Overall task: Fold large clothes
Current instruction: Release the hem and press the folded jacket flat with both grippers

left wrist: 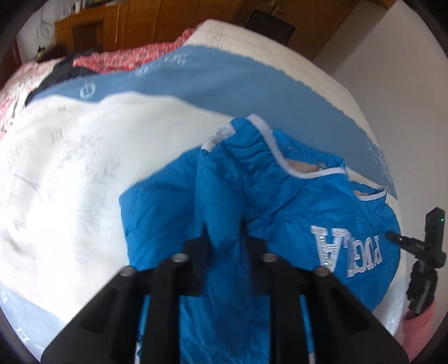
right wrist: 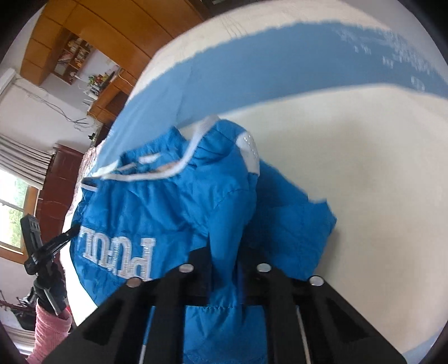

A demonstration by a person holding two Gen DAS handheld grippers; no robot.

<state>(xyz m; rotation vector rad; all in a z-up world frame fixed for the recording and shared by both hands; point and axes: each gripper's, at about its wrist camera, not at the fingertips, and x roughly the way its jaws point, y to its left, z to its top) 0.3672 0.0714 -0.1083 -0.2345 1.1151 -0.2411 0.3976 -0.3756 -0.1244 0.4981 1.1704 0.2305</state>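
Wooden cabinets (left wrist: 134, 25) line the wall behind a bed (left wrist: 70, 156) with a white and blue cover. On it lies a blue jacket (left wrist: 280, 201) with silver lettering (left wrist: 347, 249). The left gripper (left wrist: 225, 246) is pinched tight on a fold of jacket fabric, and the right gripper (right wrist: 224, 260) likewise clamps another fold, both lifting the cloth off the cover

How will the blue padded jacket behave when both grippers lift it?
The blue jacket will probably sag and drape: it already lies rumpled. Its quilted padding suggests light bulk. The smooth shell may slip from the left gripper and the right gripper.
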